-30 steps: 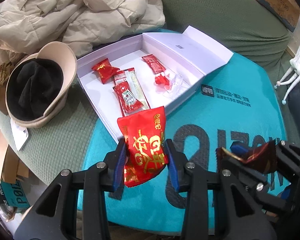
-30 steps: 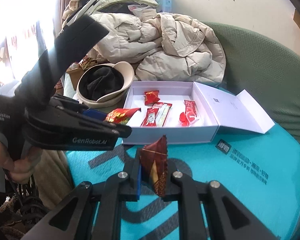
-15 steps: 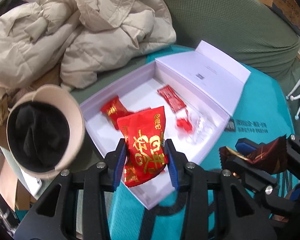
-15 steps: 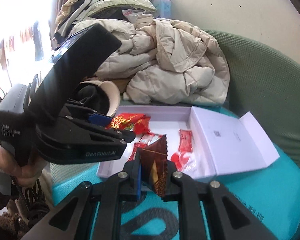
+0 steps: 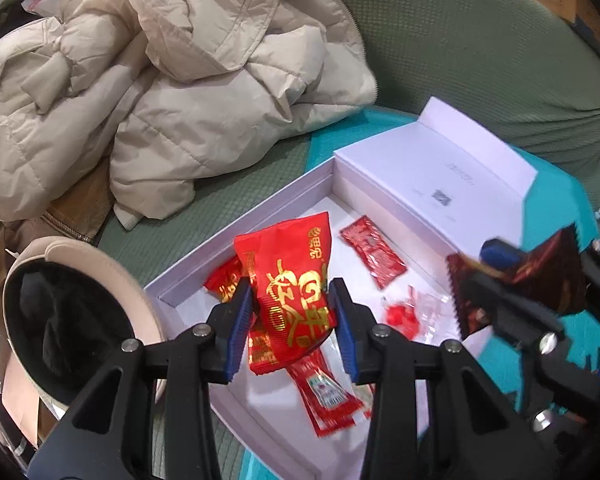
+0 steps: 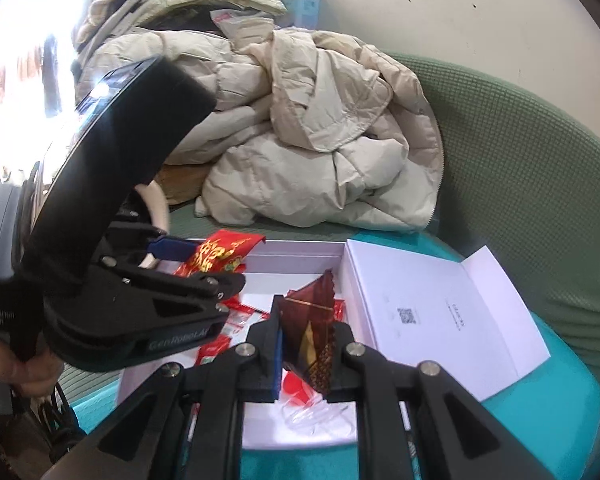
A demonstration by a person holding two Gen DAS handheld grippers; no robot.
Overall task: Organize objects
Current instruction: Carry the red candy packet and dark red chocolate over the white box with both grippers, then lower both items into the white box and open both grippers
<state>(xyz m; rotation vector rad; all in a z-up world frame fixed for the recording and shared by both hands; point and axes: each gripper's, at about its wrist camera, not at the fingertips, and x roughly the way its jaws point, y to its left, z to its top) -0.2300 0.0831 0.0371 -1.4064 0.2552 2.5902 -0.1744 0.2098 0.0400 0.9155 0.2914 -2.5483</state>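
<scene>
Moved: both grippers are now hanging over the open white box (image 5: 260, 216), having come in from above the teal cushion (image 6: 548, 412).
Left gripper (image 5: 292, 320): clamping 1 red snack bag (image 5: 292, 280), holding it upright over the box's left part.
Right gripper (image 6: 306, 354): pinching 1 dark red packet (image 6: 310, 320) above the box's middle.
Box contents: several red packets (image 5: 374, 258) lying flat inside.
Surroundings: beige coat (image 5: 172, 80) lying behind; hat (image 5: 68, 320) sitting left of the box.

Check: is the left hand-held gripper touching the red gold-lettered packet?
Touching. The left wrist view shows the left hand-held gripper with both blue pads pressed against the sides of the red gold-lettered packet, held above the white box.
</scene>
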